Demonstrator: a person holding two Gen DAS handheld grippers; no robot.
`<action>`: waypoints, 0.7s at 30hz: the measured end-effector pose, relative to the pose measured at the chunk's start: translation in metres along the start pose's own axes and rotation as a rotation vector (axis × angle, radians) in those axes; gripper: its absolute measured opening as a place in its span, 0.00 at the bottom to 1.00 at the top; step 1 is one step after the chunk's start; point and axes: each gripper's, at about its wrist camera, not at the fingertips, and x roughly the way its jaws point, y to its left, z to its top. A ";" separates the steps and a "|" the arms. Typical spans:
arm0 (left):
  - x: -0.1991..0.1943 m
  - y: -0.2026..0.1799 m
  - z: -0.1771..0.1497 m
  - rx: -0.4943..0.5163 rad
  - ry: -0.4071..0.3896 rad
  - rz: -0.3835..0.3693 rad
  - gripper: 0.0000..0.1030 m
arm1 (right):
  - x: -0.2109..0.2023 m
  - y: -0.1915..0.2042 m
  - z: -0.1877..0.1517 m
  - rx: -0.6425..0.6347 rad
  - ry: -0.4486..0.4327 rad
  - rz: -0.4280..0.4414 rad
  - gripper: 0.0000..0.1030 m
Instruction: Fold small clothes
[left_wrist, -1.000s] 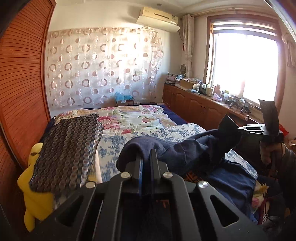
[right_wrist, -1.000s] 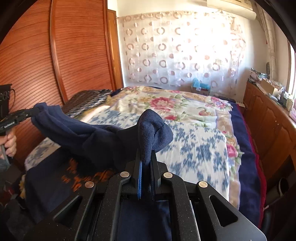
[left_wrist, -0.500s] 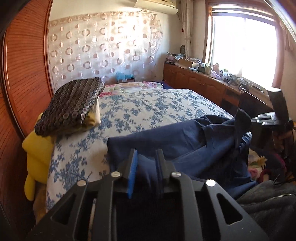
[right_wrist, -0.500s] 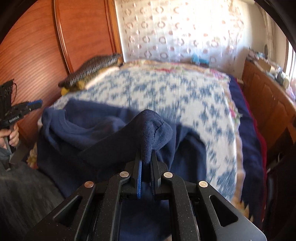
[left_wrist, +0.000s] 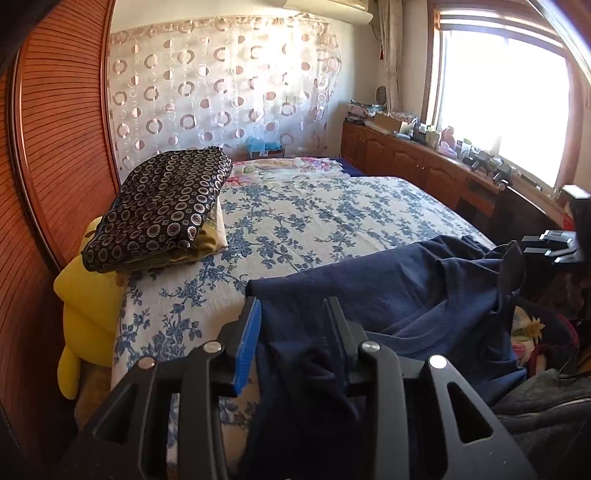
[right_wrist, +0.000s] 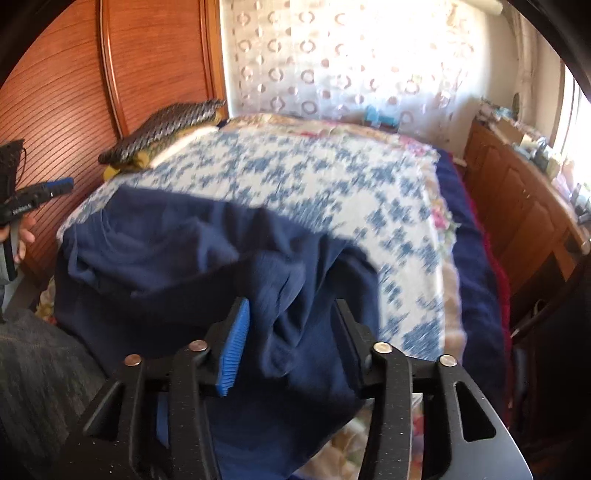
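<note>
A navy blue garment (left_wrist: 388, 291) lies spread over the near edge of the bed, with one side hanging off; it also shows in the right wrist view (right_wrist: 207, 251). My left gripper (left_wrist: 293, 314) is open, its jaws standing apart over the garment's near left corner. My right gripper (right_wrist: 291, 314) is open too, with a loose fold of the cloth lying between its jaws. The right gripper also shows at the right edge of the left wrist view (left_wrist: 550, 247), beside a raised corner of cloth.
The bed has a blue floral cover (left_wrist: 314, 221). A folded dark circle-patterned cloth (left_wrist: 162, 206) lies on pillows at the head, over a yellow cushion (left_wrist: 85, 306). A wooden wardrobe (left_wrist: 55, 147) stands left, a cluttered wooden cabinet (left_wrist: 424, 166) under the window right.
Both grippers lowered the garment onto the bed and opened, letting go of the cloth. The garment went from hanging between them to lying spread on the cover.
</note>
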 end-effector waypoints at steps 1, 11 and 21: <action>0.005 0.002 0.002 0.000 0.008 0.001 0.33 | -0.001 -0.002 0.006 0.000 -0.023 -0.015 0.56; 0.070 0.026 0.010 -0.030 0.115 0.018 0.34 | 0.070 -0.012 0.041 0.010 -0.008 0.015 0.71; 0.109 0.030 -0.002 -0.069 0.226 0.012 0.34 | 0.121 -0.022 0.043 0.010 0.093 -0.002 0.71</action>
